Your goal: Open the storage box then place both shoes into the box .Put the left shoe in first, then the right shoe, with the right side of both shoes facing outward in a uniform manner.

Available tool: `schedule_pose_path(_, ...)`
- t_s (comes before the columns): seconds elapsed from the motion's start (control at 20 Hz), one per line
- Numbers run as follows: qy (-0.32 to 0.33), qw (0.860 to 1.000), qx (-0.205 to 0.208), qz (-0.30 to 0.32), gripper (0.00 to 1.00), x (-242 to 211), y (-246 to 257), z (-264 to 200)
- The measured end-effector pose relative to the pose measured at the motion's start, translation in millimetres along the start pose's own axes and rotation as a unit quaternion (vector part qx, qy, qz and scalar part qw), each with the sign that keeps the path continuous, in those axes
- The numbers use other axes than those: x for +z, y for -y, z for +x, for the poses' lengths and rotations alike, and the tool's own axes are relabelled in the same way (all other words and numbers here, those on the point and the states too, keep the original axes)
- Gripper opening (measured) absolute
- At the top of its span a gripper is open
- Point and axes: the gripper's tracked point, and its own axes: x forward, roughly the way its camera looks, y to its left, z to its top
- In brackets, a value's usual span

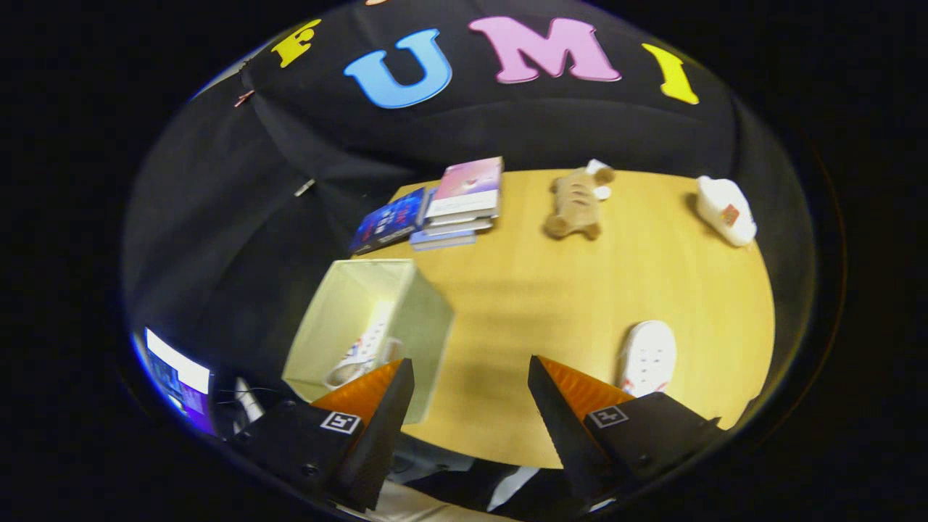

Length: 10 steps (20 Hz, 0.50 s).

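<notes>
Books (453, 203), plush toy (575, 204), wooden table (551, 290)

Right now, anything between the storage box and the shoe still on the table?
No. In the gripper view only bare table lies between storage box and white shoe. The gripper hangs open over that stretch, its jaws empty.

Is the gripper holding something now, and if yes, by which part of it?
Nothing is held. The gripper is open, its fingers apart above the table.

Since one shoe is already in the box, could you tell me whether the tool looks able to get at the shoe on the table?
Probably yes: the tool is open and holds nothing, and the white shoe lies uncovered on the table just beside its right finger.
</notes>
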Motion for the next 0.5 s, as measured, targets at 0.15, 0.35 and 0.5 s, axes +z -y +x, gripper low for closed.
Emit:
schedule_pose_path(0.15, 0.0, 0.997, -0.082, -0.005, 0.97, -35.9, 82.1, -15.6)
schedule_pose_path(0.35, -0.038, 0.989, -0.141, 0.004, 0.97, -100.0, 147.0, -17.1)
schedule_pose_path(0.5, -0.057, 0.982, -0.179, -0.012, 0.95, -132.4, 183.8, -5.2)
